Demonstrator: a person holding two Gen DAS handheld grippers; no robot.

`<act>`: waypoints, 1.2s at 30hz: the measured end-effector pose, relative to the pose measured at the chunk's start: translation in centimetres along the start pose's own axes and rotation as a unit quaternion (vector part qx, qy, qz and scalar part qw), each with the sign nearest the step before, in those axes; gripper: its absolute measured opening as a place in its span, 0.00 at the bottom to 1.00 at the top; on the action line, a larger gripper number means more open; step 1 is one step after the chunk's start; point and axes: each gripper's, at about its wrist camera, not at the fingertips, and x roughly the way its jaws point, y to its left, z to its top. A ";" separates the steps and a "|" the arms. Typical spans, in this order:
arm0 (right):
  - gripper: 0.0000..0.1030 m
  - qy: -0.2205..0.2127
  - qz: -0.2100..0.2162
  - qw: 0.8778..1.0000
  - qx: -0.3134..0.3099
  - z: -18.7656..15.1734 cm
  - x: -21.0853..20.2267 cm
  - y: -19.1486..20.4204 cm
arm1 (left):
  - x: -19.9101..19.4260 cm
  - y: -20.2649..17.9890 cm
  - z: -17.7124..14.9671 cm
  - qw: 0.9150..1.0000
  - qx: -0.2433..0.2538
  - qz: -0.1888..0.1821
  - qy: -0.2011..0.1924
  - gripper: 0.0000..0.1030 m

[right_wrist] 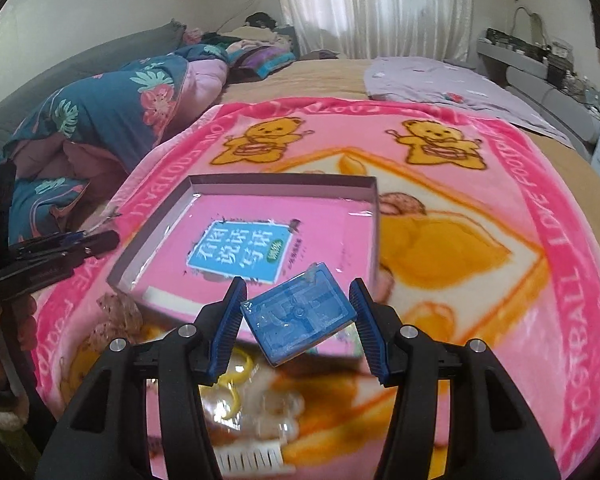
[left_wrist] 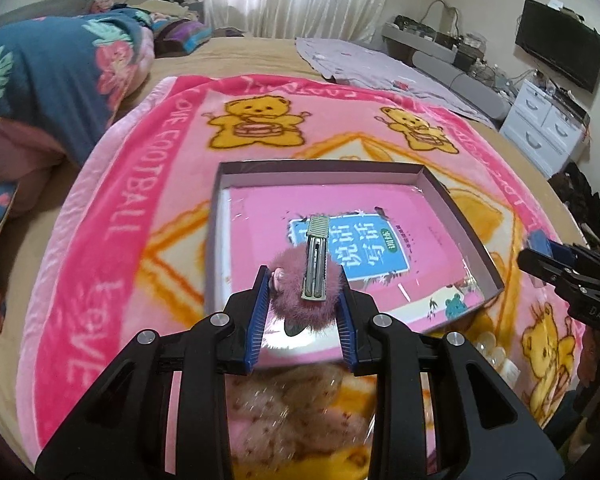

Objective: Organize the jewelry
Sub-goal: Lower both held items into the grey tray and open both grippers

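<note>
blurred beads [right_wrist: 236, 384]; comb [right_wrist: 248, 458] partly hidden

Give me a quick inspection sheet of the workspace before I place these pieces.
Surface: pink teddy-bear blanket spread on a bed.
Job's things: open shallow box with a pink book in it; fluffy pompom hair clip; small blue case.
Clutter: a white comb and blurred packets at the near edge.
Grippers: left gripper shut on the clip; right gripper open around the case, which sits tilted.
Cables: wires near the TV.
Surroundings: floral quilt, curtains, white drawers.
</note>
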 end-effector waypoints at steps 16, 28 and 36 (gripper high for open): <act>0.50 0.042 0.001 0.999 0.009 1.0 7.8 -1.4 | 7.1 -0.9 0.2 0.997 0.022 0.042 0.061 0.22; 0.51 0.049 -0.008 0.999 0.006 0.3 8.3 -1.7 | 8.2 -0.6 -0.4 0.995 0.016 0.053 0.085 0.24; 0.66 0.022 -0.005 1.000 0.010 0.9 6.4 -1.9 | 6.4 -0.6 0.1 0.995 0.013 0.069 0.070 0.53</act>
